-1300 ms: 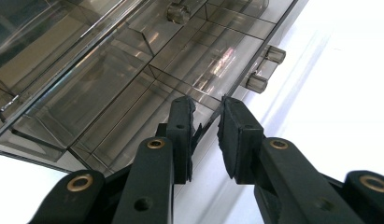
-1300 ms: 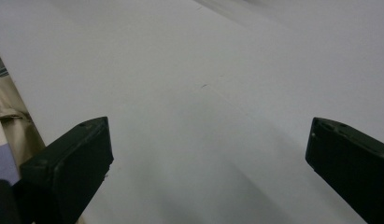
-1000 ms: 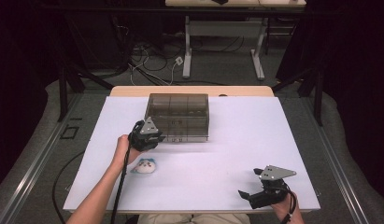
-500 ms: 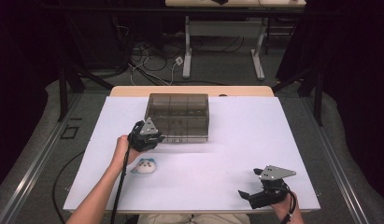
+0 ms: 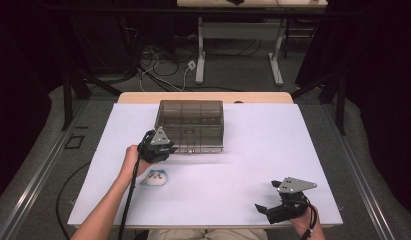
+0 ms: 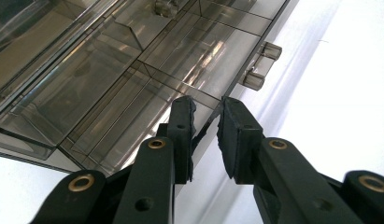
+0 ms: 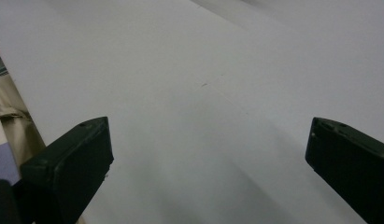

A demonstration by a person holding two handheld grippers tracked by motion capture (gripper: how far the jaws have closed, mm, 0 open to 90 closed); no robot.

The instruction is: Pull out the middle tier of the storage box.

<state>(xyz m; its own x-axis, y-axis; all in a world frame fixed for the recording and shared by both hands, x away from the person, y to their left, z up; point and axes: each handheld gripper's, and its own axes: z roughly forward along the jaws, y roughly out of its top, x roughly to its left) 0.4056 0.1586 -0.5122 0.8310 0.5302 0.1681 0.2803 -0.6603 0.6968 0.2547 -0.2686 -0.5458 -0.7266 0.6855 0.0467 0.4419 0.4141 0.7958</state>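
A smoky transparent compartment box stands at the back middle of the white table. My left gripper is at the box's front left edge. In the left gripper view its jaws are nearly together, with the thin front edge of the box's lid caught between the pads. My right gripper rests low near the table's front right corner. Its jaws stand wide apart over bare table, with nothing between them.
A small white and blue soft toy lies on the table just in front of the left hand. Two clear latches stick out from the box's front edge. Cables and table legs lie on the floor beyond the table.
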